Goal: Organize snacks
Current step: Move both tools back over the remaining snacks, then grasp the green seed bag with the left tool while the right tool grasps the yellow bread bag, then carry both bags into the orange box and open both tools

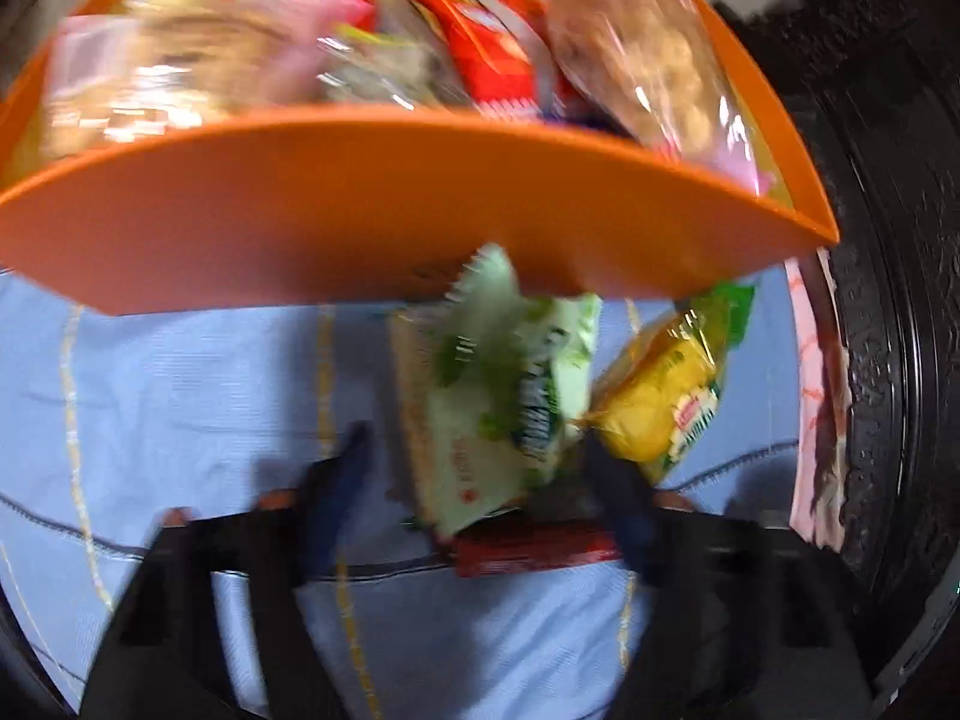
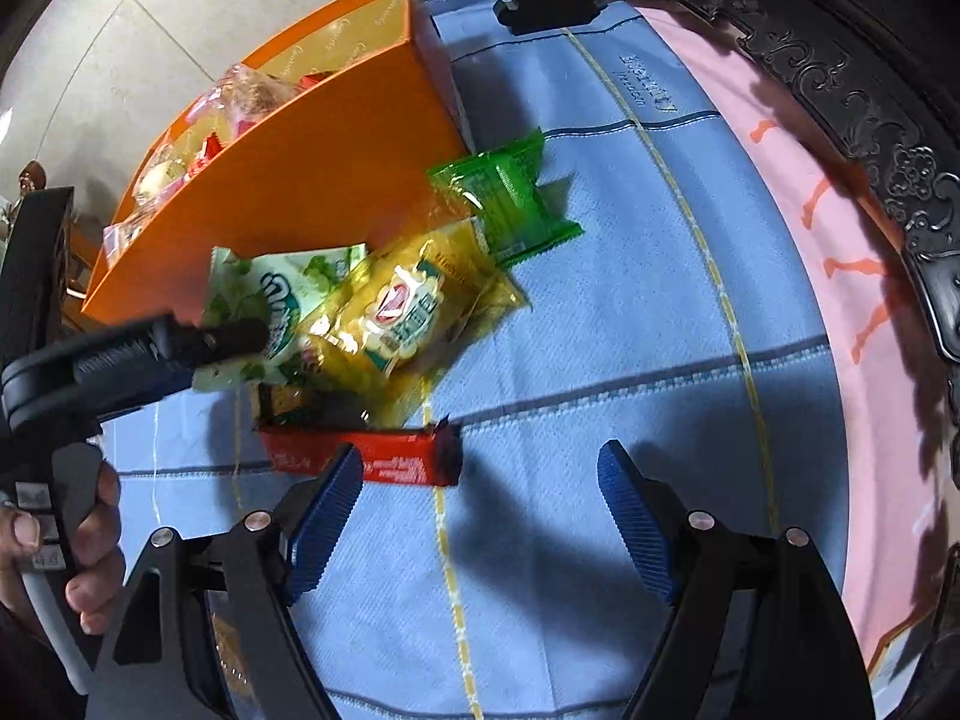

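Here, a blue quilted cloth (image 2: 630, 300) is spread across most of both views, and an orange box (image 1: 360, 198) already filled with wrapped snacks is stood along its upper edge, evidently as the collecting bin. Just below the box wall, a small heap of loose packets is left: a pale green packet (image 1: 510, 384), a yellow packet (image 2: 402, 318), a dark green packet (image 2: 510, 198) toward the upper right, and a red bar (image 2: 372, 459) lowest. The left gripper (image 1: 480, 480) is half closed astride the pale green packet; firm contact cannot be told through the blur. The right gripper (image 2: 480, 480) is held wide open and empty near the red bar.
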The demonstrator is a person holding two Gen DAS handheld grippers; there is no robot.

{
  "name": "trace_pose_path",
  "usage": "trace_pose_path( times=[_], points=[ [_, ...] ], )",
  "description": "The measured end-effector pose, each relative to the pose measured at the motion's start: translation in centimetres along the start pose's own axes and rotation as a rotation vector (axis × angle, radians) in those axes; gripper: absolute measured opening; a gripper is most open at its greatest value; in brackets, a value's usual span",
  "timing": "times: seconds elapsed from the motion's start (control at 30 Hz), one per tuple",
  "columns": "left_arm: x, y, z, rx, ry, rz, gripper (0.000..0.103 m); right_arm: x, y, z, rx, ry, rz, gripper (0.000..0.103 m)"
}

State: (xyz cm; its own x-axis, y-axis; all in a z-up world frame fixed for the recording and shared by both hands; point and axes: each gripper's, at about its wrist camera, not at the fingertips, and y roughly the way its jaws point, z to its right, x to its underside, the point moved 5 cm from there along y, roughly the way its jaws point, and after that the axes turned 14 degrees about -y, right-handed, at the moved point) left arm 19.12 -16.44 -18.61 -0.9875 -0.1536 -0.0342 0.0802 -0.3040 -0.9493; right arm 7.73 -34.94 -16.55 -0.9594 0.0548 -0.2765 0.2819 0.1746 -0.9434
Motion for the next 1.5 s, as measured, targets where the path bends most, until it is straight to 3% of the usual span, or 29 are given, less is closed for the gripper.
trace_pose_path(
  times=[0.03,0.1,0.17,0.2,0.47,0.67,0.73,0.8,0.9,1.13,1.5],
  points=[
    [0.0,0.6,0.3,0.014,-0.001,-0.026,0.036,-0.3,0.4,0.2,0.003,0.01,-0.005,0.081],
    [-0.1,0.6,0.6,0.027,0.008,-0.003,0.026,-0.8,0.9,0.6,0.005,0.023,-0.008,0.081],
    [-0.3,0.1,1.0,0.043,0.043,0.034,0.006,-1.6,1.5,0.8,0.006,0.038,-0.004,0.081],
    [-0.2,-0.1,1.1,0.058,0.051,0.035,0.005,-1.9,1.7,0.8,0.002,0.039,-0.004,0.081],
    [0.7,-4.0,-2.9,0.085,0.033,0.096,0.002,-4.5,4.4,-1.1,-0.009,0.008,-0.029,0.086],
    [1.8,-5.7,-6.3,0.08,-0.025,0.108,0.002,-7.1,5.9,-3.3,0.026,-0.037,0.019,0.087],
    [1.7,-6.1,-7.3,0.074,-0.034,0.108,0.002,-7.5,7.2,-4.5,0.003,-0.104,-0.011,0.077],
    [1.7,-6.3,-7.8,0.074,-0.04,0.106,0.002,-7.8,7.1,-5.2,-0.009,-0.146,0.0,0.057],
    [1.9,-6.6,-7.8,0.087,-0.041,0.107,0.002,-7.6,4.3,-6.0,-0.013,-0.179,0.062,0.052],
    [2.5,-8.2,-7.1,0.123,-0.02,0.13,0.002,-5.5,-1.9,-5.9,-0.062,-0.205,0.137,0.051],
    [3.4,-12.9,-6.5,0.177,0.01,0.187,0.002,-6.1,-6.7,-6.4,-0.07,-0.217,0.23,0.052]
  ],
)
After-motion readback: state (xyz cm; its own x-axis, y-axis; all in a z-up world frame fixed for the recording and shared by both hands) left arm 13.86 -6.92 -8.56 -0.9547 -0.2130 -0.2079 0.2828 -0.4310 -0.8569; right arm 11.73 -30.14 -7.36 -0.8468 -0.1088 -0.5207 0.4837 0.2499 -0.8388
